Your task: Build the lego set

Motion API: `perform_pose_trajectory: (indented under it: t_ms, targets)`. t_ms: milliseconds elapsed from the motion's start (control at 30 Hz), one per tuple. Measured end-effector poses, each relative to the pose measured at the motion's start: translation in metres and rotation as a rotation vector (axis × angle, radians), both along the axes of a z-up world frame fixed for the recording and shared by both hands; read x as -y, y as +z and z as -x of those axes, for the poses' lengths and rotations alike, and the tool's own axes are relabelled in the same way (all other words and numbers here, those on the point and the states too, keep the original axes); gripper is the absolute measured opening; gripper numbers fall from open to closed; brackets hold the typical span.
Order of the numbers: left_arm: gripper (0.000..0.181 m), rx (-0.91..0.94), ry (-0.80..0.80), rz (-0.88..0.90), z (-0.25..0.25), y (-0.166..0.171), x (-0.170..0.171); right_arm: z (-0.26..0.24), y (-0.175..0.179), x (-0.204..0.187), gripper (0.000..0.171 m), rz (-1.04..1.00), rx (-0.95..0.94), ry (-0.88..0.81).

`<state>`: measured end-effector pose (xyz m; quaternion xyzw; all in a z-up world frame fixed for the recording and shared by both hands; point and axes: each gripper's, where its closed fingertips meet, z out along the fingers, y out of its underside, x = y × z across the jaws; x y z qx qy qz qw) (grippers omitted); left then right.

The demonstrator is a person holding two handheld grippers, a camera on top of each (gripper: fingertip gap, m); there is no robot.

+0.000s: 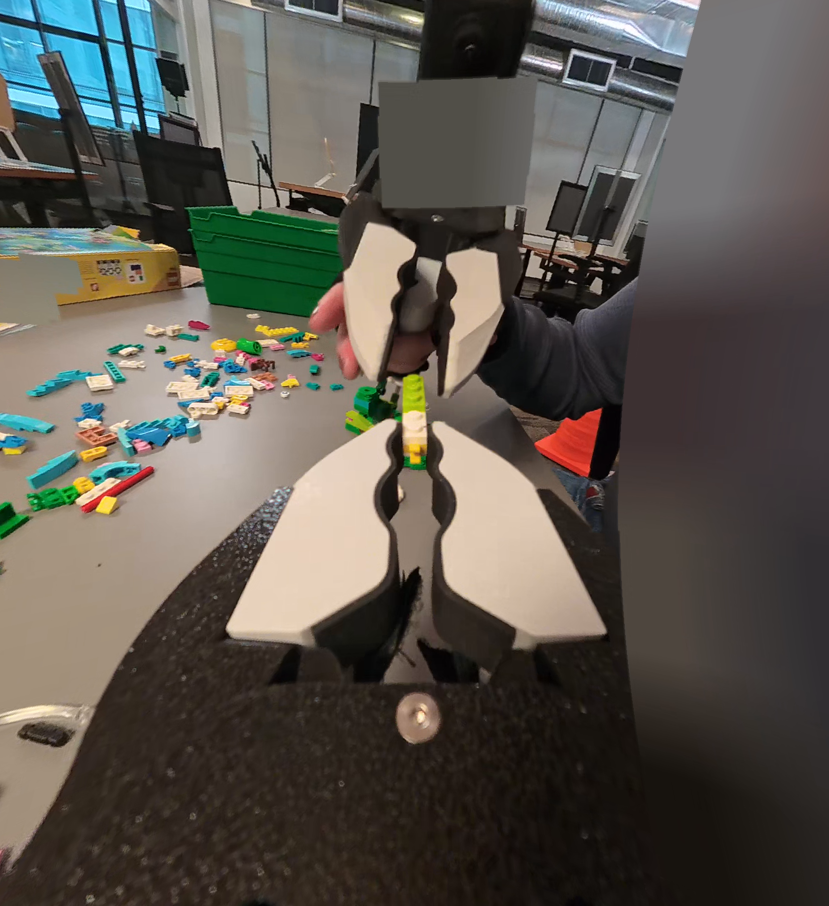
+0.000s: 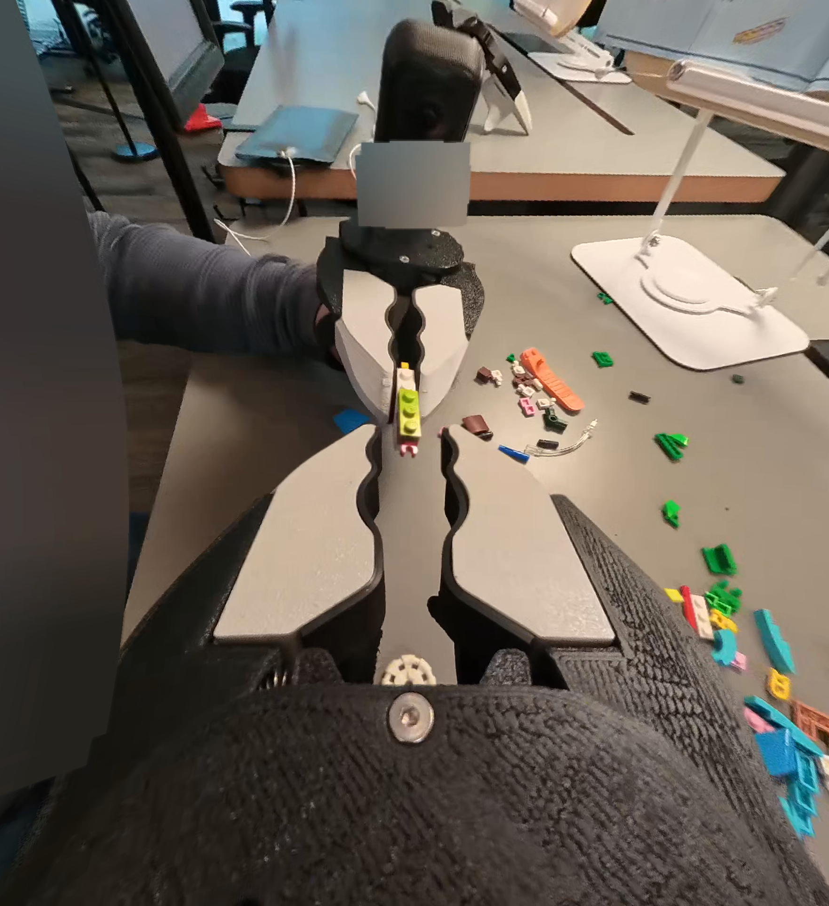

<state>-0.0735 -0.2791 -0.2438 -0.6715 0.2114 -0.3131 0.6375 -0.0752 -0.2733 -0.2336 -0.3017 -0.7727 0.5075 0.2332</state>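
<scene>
My left gripper (image 1: pixel 412 429) is shut on a small lego assembly (image 1: pixel 413 399) made of a lime green plate, white pieces and a yellow bit. It holds the assembly above the grey table (image 1: pixel 157 564). My right gripper (image 2: pixel 410 434) faces it head on, jaws open. The assembly's lime plate (image 2: pixel 408 412) and pink end reach just between the right fingertips, and I cannot see them touching. In the left wrist view the right gripper (image 1: pixel 411 387) hangs open around the far end of the plate. A small green build (image 1: pixel 368 407) stands on the table behind.
Loose pieces (image 1: pixel 196 387) lie scattered at left, with a yellow box (image 1: pixel 84 269) and stacked green bins (image 1: pixel 265 260) behind. The right wrist view shows an orange brick separator (image 2: pixel 552 380), a white stand base (image 2: pixel 687 304), a white gear piece (image 2: pixel 408 669) and more pieces (image 2: pixel 770 686). The grippers are tip to tip, or close to it. Left tips and right tips are each some 20 cm from the orange brick separator (image 2: pixel 552 380).
</scene>
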Motion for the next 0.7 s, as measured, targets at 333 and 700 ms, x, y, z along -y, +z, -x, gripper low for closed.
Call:
perform_pose_trajectory:
  t_ms: [333,700]
  targets:
    - [0.045,-0.376,0.507,-0.227,0.044,0.013,-0.015,0.029,0.016,-0.024,0.006,0.264,0.008,-0.262]
    - [0.030,-1.541,1.125,-0.607,0.064,0.038,-0.008,0.050,0.027,-0.004,0.006,0.791,0.145,-0.304]
